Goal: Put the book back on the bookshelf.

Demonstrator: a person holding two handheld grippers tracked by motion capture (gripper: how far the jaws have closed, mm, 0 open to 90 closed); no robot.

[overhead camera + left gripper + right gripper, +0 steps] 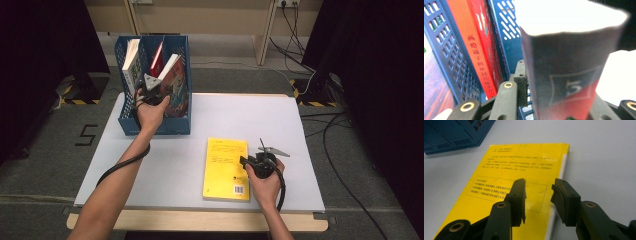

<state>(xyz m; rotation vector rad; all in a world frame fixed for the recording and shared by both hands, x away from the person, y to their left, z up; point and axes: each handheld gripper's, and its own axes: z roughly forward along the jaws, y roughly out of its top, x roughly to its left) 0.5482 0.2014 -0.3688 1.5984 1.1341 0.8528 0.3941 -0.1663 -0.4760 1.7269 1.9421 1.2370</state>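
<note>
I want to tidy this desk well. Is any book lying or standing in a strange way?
Yes. The book between the left tongs leans askew in the right compartment of the blue file holder, not upright like the red book beside it. The yellow book lies flat on the table, outside the holder.

blue file rack [129, 122] at table's far-left corner: three slots, each with a book leaning in it, tight gaps between dividers. left gripper [152, 89] sits over the right slot's book [175, 87]. yellow book [226, 169] lies flat centre-right, right gripper [248, 162] at its edge. bare table [165, 165] between rack and yellow book.
</note>
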